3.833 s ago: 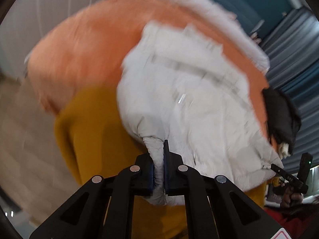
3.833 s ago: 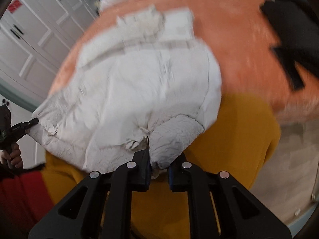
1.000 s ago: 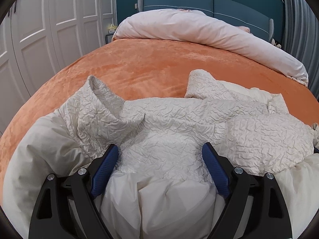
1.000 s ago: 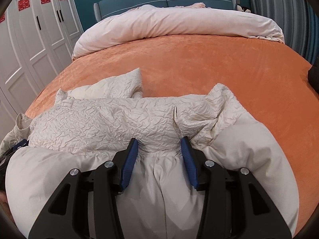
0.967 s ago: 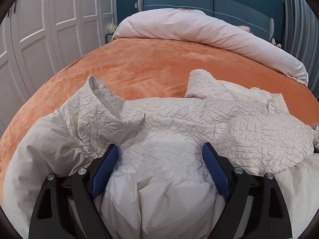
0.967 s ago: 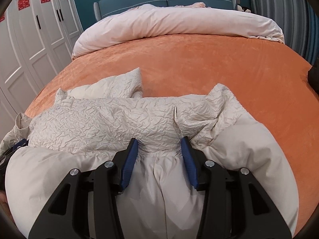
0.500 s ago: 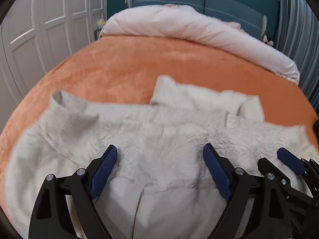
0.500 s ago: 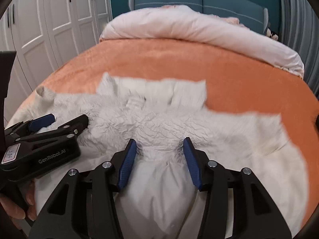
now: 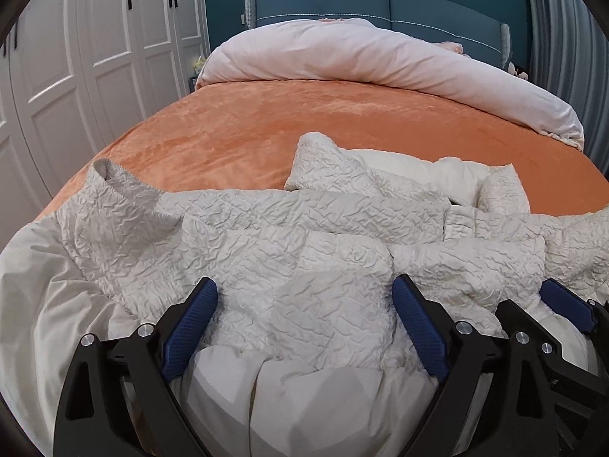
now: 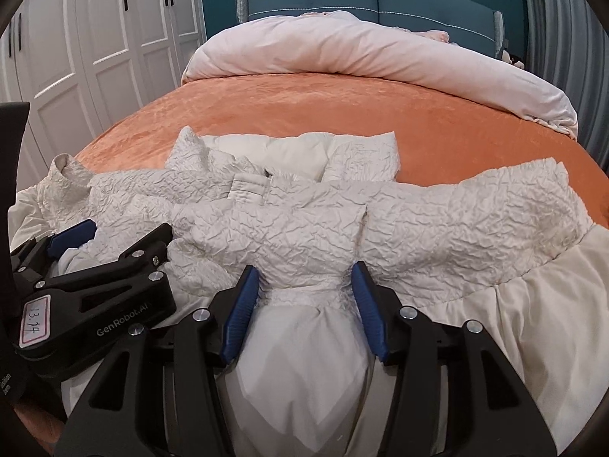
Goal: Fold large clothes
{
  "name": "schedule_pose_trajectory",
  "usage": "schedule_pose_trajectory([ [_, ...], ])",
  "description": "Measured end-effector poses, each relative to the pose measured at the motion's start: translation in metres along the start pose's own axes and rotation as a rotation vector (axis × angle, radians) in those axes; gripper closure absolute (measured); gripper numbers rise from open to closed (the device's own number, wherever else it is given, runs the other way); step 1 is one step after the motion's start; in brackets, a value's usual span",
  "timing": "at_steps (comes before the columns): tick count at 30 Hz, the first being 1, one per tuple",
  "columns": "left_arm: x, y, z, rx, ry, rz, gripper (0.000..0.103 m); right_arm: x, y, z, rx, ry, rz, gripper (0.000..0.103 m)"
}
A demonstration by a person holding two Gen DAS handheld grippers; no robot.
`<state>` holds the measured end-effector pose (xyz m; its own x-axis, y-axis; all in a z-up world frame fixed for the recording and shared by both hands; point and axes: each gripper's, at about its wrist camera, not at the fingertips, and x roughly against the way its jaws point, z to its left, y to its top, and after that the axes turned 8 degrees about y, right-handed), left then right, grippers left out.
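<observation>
- White wardrobe doors [image 9: 95, 57] line the left side of the room, beside the bed.
- An orange bedspread [image 9: 266, 133] covers the bed; a pale duvet [image 9: 380, 61] is rolled up at its far end, against a blue headboard [image 9: 380, 3].
- The cream jacket [image 9: 304, 236] lies spread across the near end of the bedspread. Its crinkled outer fabric faces up and smooth lining shows along the near edge. One sleeve cuff [image 9: 110, 175] stands up at the far left.
- The left gripper [image 9: 304, 327] hovers over the left part of the jacket. Its jaws have just been opening and now stand wide. Crinkled fabric lies between the blue pads [image 9: 190, 327], which do not press on it: released.
- The right gripper [image 10: 304, 304] sits just right of the left one, near the jacket's middle. Its jaws have just been opening. A bunch of fabric bulges between the blue pads [image 10: 239, 312], and it fills the gap, so it cannot be told whether it is still pinched or merely lying there.
- Grey curtains [image 9: 563, 38] hang at the right edge of the room.
</observation>
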<state>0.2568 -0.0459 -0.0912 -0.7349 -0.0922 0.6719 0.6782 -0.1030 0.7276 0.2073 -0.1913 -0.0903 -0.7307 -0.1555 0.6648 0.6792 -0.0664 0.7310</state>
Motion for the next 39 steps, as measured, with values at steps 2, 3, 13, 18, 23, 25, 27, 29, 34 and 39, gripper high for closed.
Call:
schedule_pose_trajectory([
  [2, 0.000, -0.001, -0.002, -0.003, 0.009, 0.000, 0.012, -0.002, 0.000, -0.002, -0.002, 0.001, -0.002, 0.054],
  [3, 0.000, -0.001, -0.002, -0.004, 0.011, 0.001, 0.012, -0.002, 0.000, -0.002, -0.003, 0.001, 0.000, 0.054],
  [13, 0.035, 0.046, 0.070, 0.096, -0.030, -0.030, 0.013, 0.065, 0.044, -0.041, -0.007, -0.031, -0.069, 0.053],
  [18, -0.014, 0.057, 0.125, 0.141, 0.088, 0.069, 0.014, 0.054, 0.038, -0.133, -0.183, -0.147, -0.018, 0.052],
  [23, -0.051, 0.037, 0.127, 0.135, 0.118, 0.112, 0.011, 0.030, 0.017, -0.149, -0.237, -0.121, 0.009, 0.047],
  [25, -0.060, 0.033, 0.119, 0.122, 0.138, 0.122, 0.010, 0.021, 0.014, -0.148, -0.234, -0.127, 0.018, 0.045],
  [27, -0.068, 0.030, 0.120, 0.134, 0.128, 0.136, 0.009, 0.019, 0.009, -0.151, -0.258, -0.102, 0.018, 0.044],
  [29, -0.077, 0.027, 0.126, 0.161, 0.100, 0.157, 0.006, 0.018, 0.005, -0.159, -0.297, -0.060, 0.012, 0.044],
  [34, -0.083, 0.021, 0.128, 0.194, 0.075, 0.174, 0.005, 0.013, 0.002, -0.161, -0.302, -0.063, 0.000, 0.043],
  [39, -0.084, 0.025, 0.126, 0.186, 0.084, 0.190, 0.005, 0.009, 0.009, -0.156, -0.289, -0.090, 0.033, 0.043],
])
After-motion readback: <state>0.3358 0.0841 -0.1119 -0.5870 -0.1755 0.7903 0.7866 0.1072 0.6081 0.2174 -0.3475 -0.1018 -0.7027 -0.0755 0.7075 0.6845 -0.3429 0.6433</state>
